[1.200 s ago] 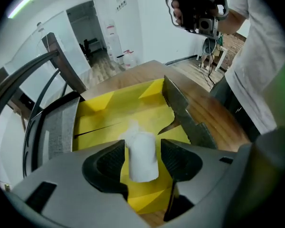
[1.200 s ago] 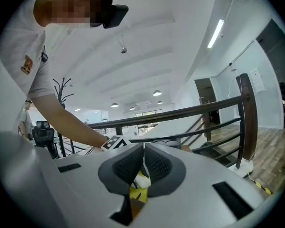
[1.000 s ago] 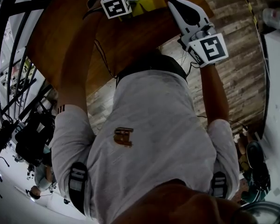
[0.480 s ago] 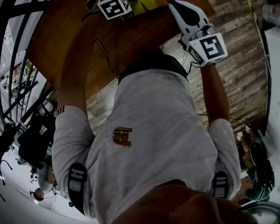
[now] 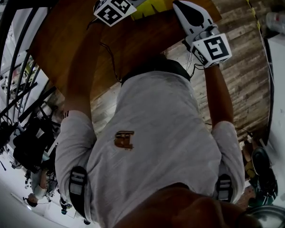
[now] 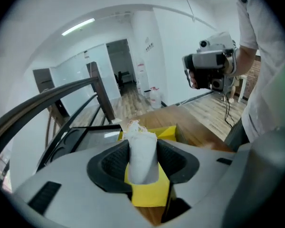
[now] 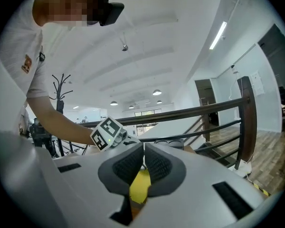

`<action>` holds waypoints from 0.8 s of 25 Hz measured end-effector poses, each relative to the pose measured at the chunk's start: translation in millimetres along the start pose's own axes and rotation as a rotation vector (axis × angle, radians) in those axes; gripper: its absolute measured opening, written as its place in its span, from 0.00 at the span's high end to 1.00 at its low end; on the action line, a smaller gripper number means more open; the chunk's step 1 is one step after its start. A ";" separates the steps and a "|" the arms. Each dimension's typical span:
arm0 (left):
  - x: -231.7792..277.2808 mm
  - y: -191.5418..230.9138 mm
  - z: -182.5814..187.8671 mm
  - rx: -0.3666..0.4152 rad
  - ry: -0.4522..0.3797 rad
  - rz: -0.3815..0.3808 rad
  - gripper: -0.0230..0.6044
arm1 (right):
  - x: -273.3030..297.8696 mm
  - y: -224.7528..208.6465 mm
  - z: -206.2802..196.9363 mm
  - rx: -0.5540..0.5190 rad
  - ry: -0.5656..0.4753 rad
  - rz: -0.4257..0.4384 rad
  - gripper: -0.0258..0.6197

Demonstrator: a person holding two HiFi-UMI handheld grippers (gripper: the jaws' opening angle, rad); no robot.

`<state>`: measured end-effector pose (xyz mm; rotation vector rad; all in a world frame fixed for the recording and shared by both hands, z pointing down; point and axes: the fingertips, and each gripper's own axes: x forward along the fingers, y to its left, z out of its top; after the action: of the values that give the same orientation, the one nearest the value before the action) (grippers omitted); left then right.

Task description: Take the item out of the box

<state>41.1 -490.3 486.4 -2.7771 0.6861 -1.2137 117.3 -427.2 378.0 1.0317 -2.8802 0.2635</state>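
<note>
A white pouch (image 6: 142,161) with a frayed top stands upright between the pads of my left gripper (image 6: 142,147), which is shut on it; its jaws have just been closing. Below it lies the open yellow box (image 6: 151,194) on the wooden table (image 5: 133,42). In the head view the box (image 5: 154,1) sits at the top edge beside the left gripper's marker cube (image 5: 113,7). My right gripper (image 7: 143,161) is shut with nothing in it, hovering near the box (image 7: 140,186), at the table's right corner (image 5: 192,15).
A dark curved railing (image 5: 14,56) runs along the table's left side. Wooden plank floor (image 5: 242,80) lies to the right, with a white surface (image 5: 282,80) at the far right edge. The person's white-shirted body (image 5: 152,141) fills the lower head view.
The left gripper has risen and tilted, its marker cube shifting up and rolling in the head view. The right gripper has shifted only slightly.
</note>
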 end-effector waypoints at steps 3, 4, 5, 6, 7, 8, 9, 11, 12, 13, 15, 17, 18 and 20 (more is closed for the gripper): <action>-25.2 4.1 14.6 -0.062 -0.113 0.054 0.64 | 5.9 9.8 7.3 -0.014 -0.012 0.005 0.91; -34.2 5.1 19.2 -0.080 -0.151 0.071 0.64 | 7.9 13.0 9.7 -0.019 -0.016 0.006 0.91; -43.1 6.0 23.7 -0.098 -0.190 0.087 0.64 | 9.8 16.1 12.3 -0.023 -0.020 0.006 0.91; -51.8 7.0 28.4 -0.116 -0.230 0.103 0.64 | 11.7 19.0 15.1 -0.028 -0.023 0.008 0.91; -60.4 7.8 33.2 -0.134 -0.268 0.119 0.64 | 13.4 21.9 18.1 -0.034 -0.027 0.012 0.91; -68.7 8.3 37.9 -0.151 -0.305 0.133 0.64 | 14.9 24.8 21.2 -0.038 -0.030 0.015 0.91; -77.0 8.2 42.6 -0.169 -0.340 0.145 0.64 | 16.1 27.5 24.5 -0.041 -0.035 0.018 0.91; -93.3 7.1 53.4 -0.203 -0.414 0.166 0.64 | 17.6 31.4 31.5 -0.048 -0.046 0.020 0.91; -101.4 6.6 59.7 -0.217 -0.456 0.176 0.64 | 18.0 32.8 35.1 -0.052 -0.052 0.020 0.91; -109.4 6.1 65.7 -0.229 -0.499 0.187 0.64 | 18.5 34.2 38.6 -0.057 -0.058 0.020 0.91; -125.3 4.5 75.6 -0.249 -0.579 0.206 0.64 | 19.9 37.8 45.4 -0.061 -0.072 0.022 0.91; -140.4 2.3 82.9 -0.269 -0.649 0.223 0.64 | 20.9 42.2 51.4 -0.058 -0.087 0.026 0.91; -147.3 1.2 86.5 -0.279 -0.681 0.233 0.64 | 20.9 44.0 54.3 -0.056 -0.096 0.030 0.91; -161.2 -0.8 94.5 -0.296 -0.738 0.253 0.64 | 20.6 47.5 61.5 -0.053 -0.114 0.038 0.91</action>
<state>11.8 -437.3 309.6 -2.9022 1.1264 -0.0087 70.7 -415.3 313.5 1.0154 -2.9926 0.1339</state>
